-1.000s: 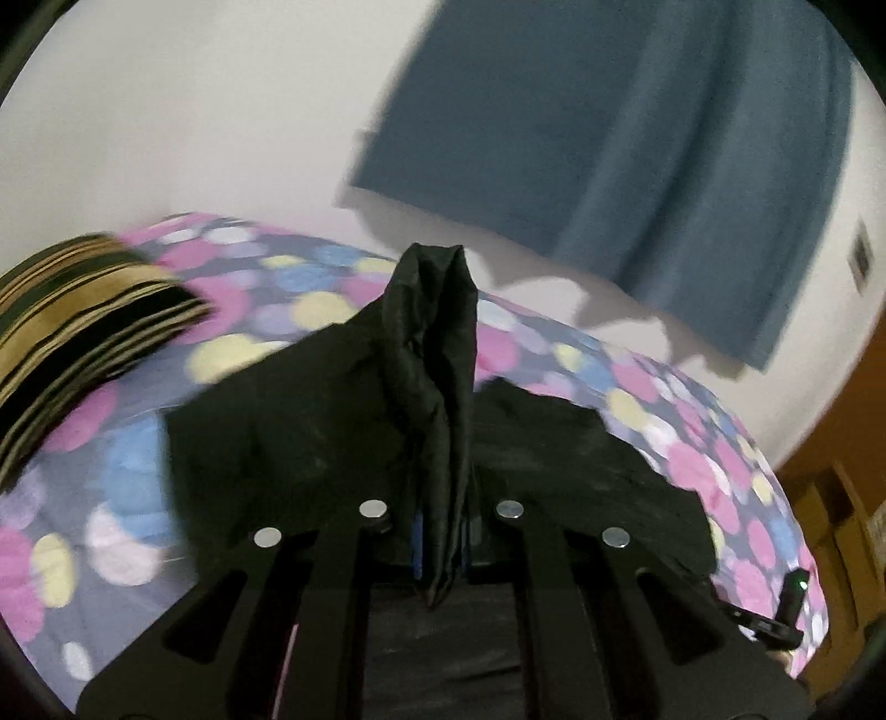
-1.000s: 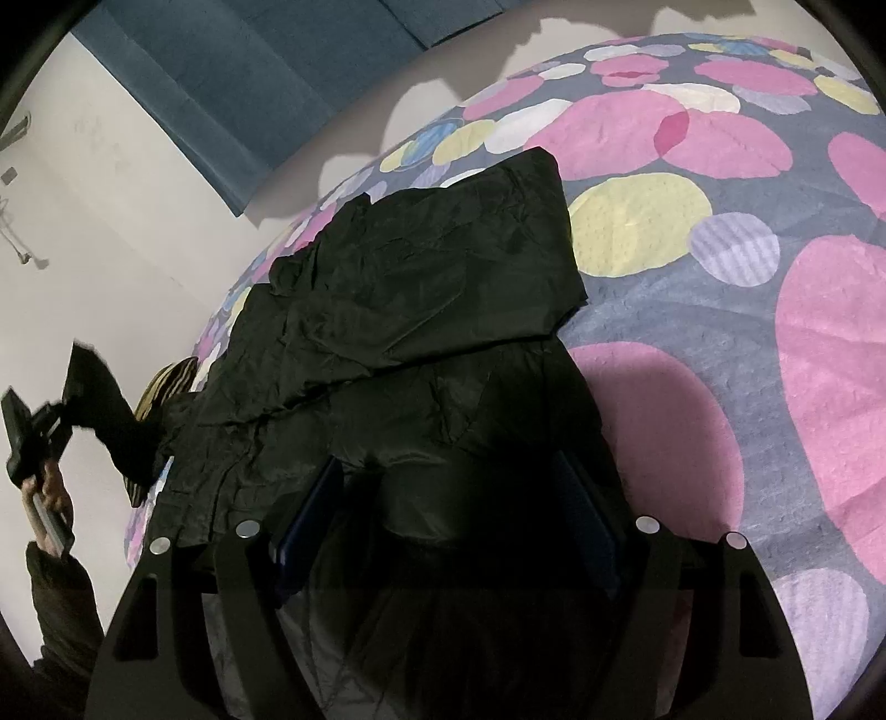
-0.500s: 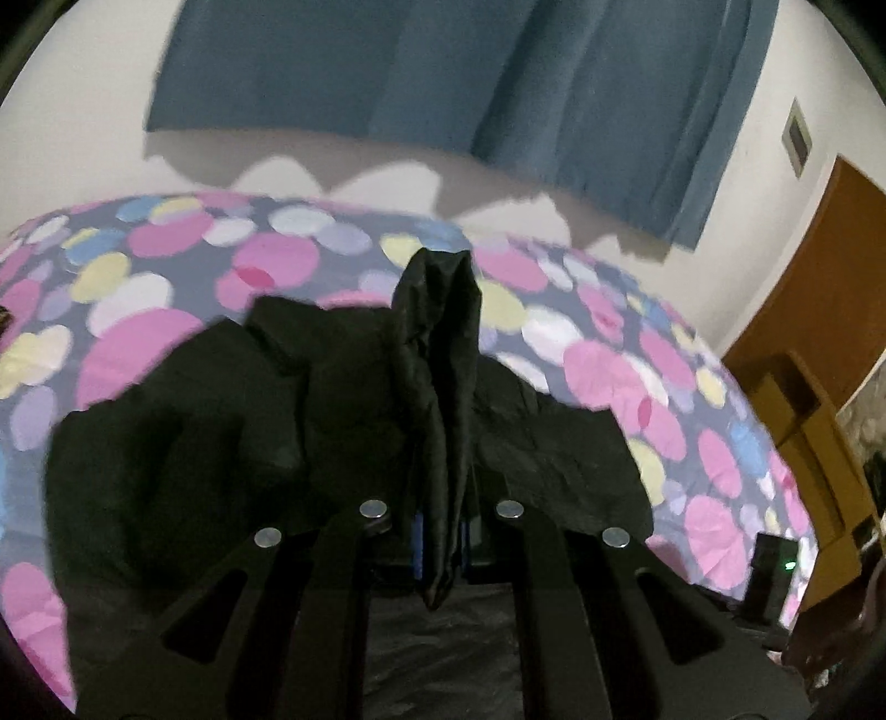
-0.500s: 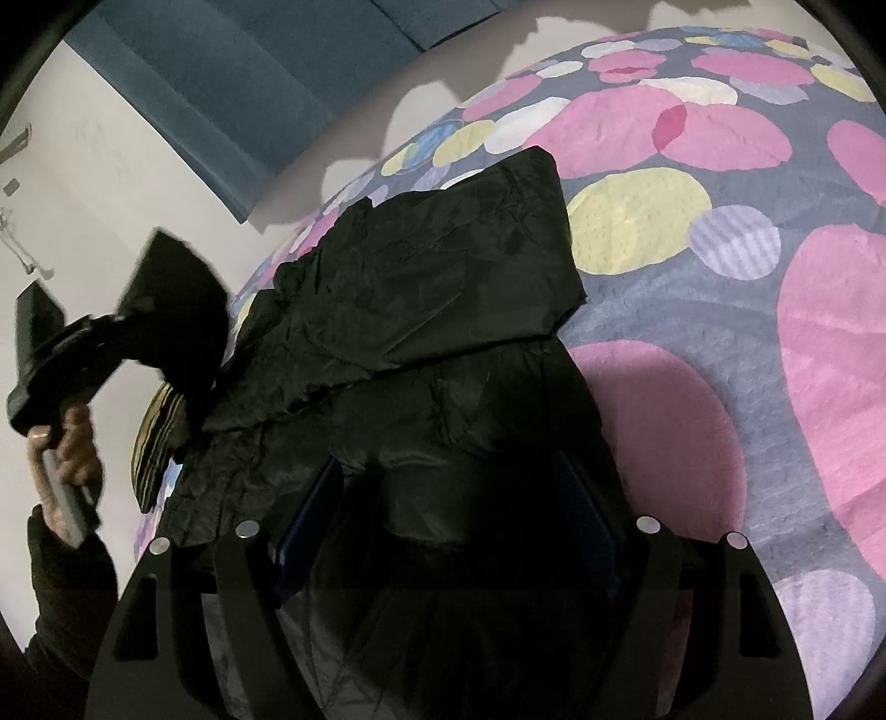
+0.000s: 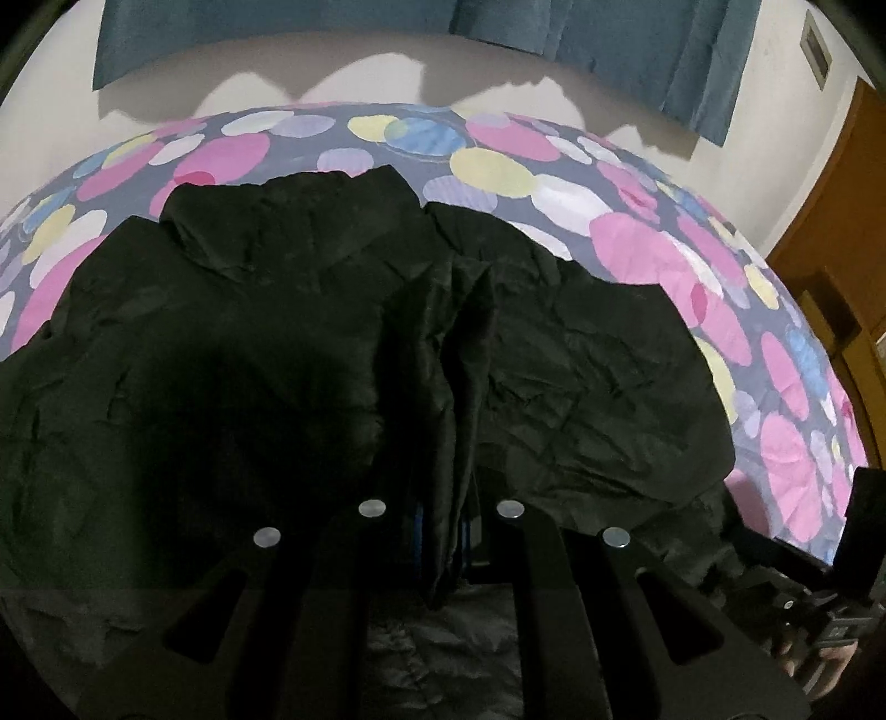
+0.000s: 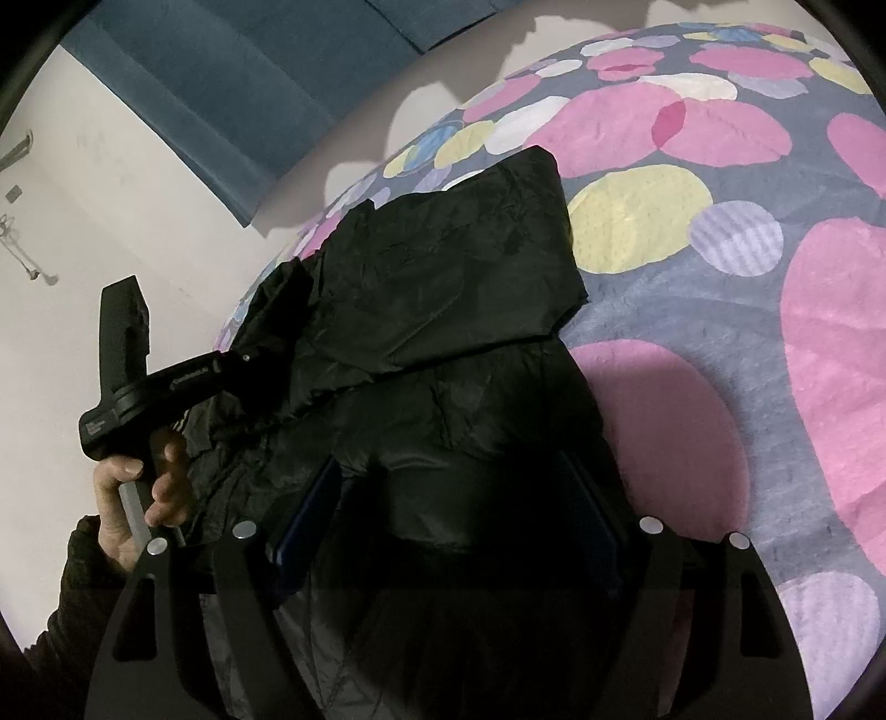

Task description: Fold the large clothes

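Observation:
A large black jacket (image 5: 581, 376) lies spread on the bed, one sleeve folded over the body (image 6: 454, 277). My left gripper (image 5: 440, 531) is shut on a bunched fold of the jacket's black fabric (image 5: 443, 387), held above the garment. It also shows in the right wrist view (image 6: 243, 360), gripping the fabric at the jacket's left side. My right gripper (image 6: 448, 509) has its jaws wide apart, with the jacket's near edge lying between the blue pads (image 6: 310, 515); the fingertips are in dark shadow.
The bed has a grey cover with pink, yellow and blue dots (image 6: 720, 249). A blue curtain (image 5: 637, 50) hangs on the white wall behind. A wooden door and brown furniture (image 5: 830, 266) stand to the right.
My left gripper has swung with its fabric fold from the jacket's left edge inward over the garment, lowering toward it. The right gripper has stayed in place.

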`<control>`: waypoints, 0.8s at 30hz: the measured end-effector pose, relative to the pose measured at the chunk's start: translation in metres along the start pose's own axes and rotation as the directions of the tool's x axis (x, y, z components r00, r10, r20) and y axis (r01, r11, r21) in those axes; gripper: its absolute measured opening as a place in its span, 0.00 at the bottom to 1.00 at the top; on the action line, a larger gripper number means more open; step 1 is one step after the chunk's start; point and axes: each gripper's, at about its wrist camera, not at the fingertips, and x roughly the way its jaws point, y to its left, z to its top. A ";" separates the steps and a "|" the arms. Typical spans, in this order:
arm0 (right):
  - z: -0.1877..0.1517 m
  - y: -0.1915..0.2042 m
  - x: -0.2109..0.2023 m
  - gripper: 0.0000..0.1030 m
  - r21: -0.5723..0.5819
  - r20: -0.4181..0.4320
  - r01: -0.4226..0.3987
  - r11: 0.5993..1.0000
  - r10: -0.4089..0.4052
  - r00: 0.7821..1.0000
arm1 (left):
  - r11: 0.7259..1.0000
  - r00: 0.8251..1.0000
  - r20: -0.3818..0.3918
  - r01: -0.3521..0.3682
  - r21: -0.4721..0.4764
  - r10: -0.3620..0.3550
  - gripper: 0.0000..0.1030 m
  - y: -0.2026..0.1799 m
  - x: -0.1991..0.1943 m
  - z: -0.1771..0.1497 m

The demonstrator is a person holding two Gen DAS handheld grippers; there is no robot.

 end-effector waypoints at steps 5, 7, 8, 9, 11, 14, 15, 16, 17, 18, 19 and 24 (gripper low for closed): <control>-0.002 0.001 -0.001 0.77 -0.002 0.002 0.002 1.000 -0.002 1.000 | 1.000 1.000 -0.011 -0.001 0.012 0.001 0.15 -0.004 0.002 -0.001; -0.002 0.001 -0.001 0.77 -0.001 0.003 0.000 1.000 0.000 1.000 | 1.000 1.000 -0.006 -0.006 0.031 0.006 0.20 -0.010 0.002 -0.002; -0.002 0.001 -0.001 0.77 0.000 0.003 0.000 1.000 0.000 1.000 | 0.999 1.000 -0.003 -0.006 0.041 0.007 0.21 -0.013 0.001 -0.003; -0.002 0.001 -0.001 0.77 0.001 0.003 -0.001 1.000 0.001 1.000 | 0.999 1.000 0.000 -0.006 0.051 0.006 0.24 -0.016 0.000 -0.003; -0.002 0.000 -0.001 0.77 0.000 0.003 -0.001 1.000 0.001 1.000 | 0.998 1.000 -0.003 0.012 0.066 -0.012 0.28 -0.023 -0.001 -0.005; -0.002 0.000 -0.001 0.77 0.000 0.003 -0.001 1.000 0.001 1.000 | 0.996 1.000 -0.010 0.017 0.087 -0.016 0.31 -0.031 0.000 -0.007; -0.002 0.000 -0.001 0.77 0.000 0.003 -0.001 1.000 0.001 1.000 | 0.996 1.000 -0.010 0.017 0.091 -0.017 0.31 -0.033 0.000 -0.008; -0.002 0.000 -0.001 0.77 0.000 0.003 -0.001 1.000 0.001 1.000 | 0.995 1.000 -0.010 0.020 0.093 -0.019 0.31 -0.035 0.000 -0.008; -0.002 0.000 -0.001 0.77 0.000 0.003 -0.001 1.000 0.001 1.000 | 0.995 1.000 -0.011 0.026 0.095 -0.025 0.31 -0.037 0.000 -0.008; -0.002 0.000 -0.001 0.77 -0.001 0.003 -0.001 1.000 0.001 1.000 | 0.995 1.000 -0.011 0.024 0.097 -0.023 0.31 -0.038 0.000 -0.009; -0.002 0.000 -0.001 0.77 0.000 0.003 -0.001 1.000 0.001 1.000 | 0.995 1.000 -0.010 0.015 0.103 -0.014 0.31 -0.040 0.001 -0.009; -0.002 0.000 -0.001 0.78 0.002 0.003 -0.004 1.000 0.004 1.000 | 0.989 0.998 -0.056 0.005 0.150 0.003 0.32 -0.050 0.011 -0.011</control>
